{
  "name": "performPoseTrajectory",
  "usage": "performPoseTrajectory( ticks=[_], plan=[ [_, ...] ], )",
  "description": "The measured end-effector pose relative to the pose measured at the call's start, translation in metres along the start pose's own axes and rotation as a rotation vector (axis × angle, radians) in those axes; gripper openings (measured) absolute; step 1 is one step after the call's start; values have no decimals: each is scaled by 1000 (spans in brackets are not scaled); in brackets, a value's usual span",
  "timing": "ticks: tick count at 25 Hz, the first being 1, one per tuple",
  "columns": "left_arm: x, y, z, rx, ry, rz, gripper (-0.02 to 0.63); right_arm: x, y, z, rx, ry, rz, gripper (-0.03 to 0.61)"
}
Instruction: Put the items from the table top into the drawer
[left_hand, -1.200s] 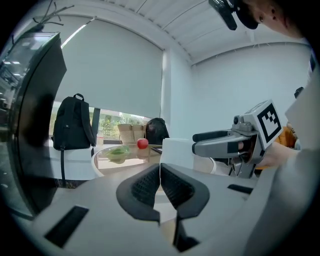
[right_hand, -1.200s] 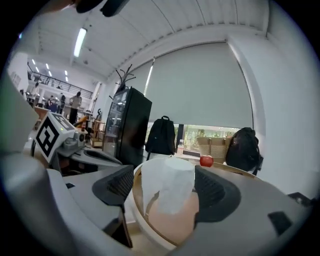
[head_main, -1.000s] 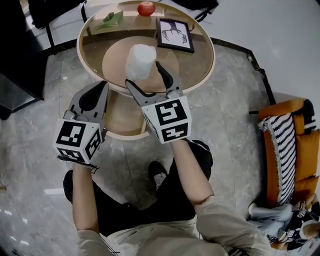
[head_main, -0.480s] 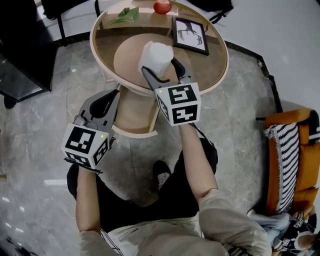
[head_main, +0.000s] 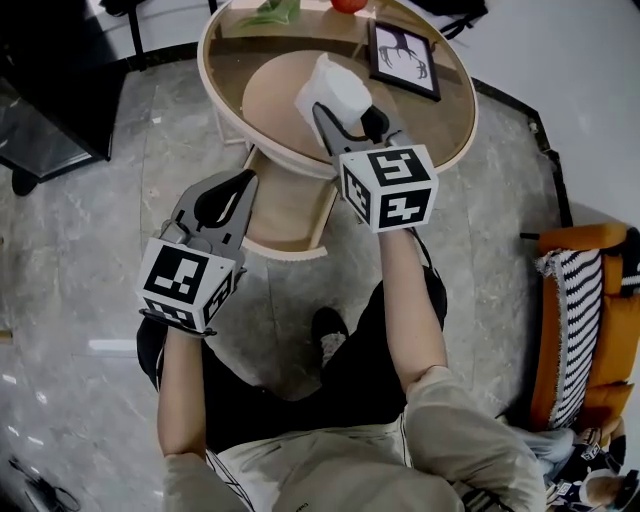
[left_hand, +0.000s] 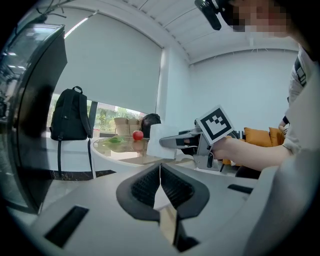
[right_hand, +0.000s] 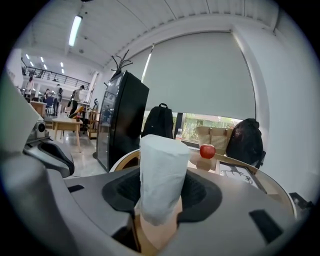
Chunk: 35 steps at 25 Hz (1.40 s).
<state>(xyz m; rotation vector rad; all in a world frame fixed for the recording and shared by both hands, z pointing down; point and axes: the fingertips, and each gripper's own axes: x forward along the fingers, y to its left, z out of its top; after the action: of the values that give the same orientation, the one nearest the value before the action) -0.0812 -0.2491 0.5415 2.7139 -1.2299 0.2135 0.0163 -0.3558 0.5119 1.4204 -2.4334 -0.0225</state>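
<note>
Right tongs (head_main: 348, 112) closing on paper roll (head_main: 335, 85), base hidden

Floor (head_main: 90, 250): polished grey stone-pattern tiles. Walls (left_hand: 245, 95): plain white. Large window (right_hand: 192, 122) mostly covered by a pale roller blind (right_hand: 200, 80), with daylight entering beneath. Ceiling strip light (right_hand: 75, 30) lit. Tall black cabinet (right_hand: 122, 120) on the left side. Orange sofa (head_main: 610, 340) with striped cushion (head_main: 568, 300) on the right side.

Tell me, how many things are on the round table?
4: a roll in the middle, a picture frame to its right, an apple and a green leafy thing at the far edge. That edge is cropped, so more may hide.
</note>
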Motion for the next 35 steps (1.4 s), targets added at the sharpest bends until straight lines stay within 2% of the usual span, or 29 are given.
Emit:
performPoseTrajectory(
  ticks=[6, 12, 15, 20, 23, 27, 31, 35],
  plan=[
    [-14, 0, -7, -13, -4, 9, 21, -6, 6, -2, 25, -6, 17, 210],
    [-28, 7, -9, 0, -4, 39, 21, -9, 26, 8, 60, -42, 71, 209],
    [-36, 10, -11, -7, -9, 45, 21, -12, 47, 15, 55, -81, 127, 209],
    [-46, 16, -17, 7, -6, 71, 21, -20, 98, 37, -1, -239, 278, 209],
    [-53, 20, -19, 17, -7, 78, 21, -22, 132, 38, -26, -270, 365, 209],
    [-65, 28, -26, -1, -7, 107, 21, -21, 168, 22, -47, -253, 474, 209],
    [-69, 30, -29, -6, -6, 117, 21, -17, 183, 0, -46, -208, 538, 209],
    [-70, 27, -39, -15, 6, 116, 21, -15, 192, -41, -74, -115, 603, 209]
  ],
)
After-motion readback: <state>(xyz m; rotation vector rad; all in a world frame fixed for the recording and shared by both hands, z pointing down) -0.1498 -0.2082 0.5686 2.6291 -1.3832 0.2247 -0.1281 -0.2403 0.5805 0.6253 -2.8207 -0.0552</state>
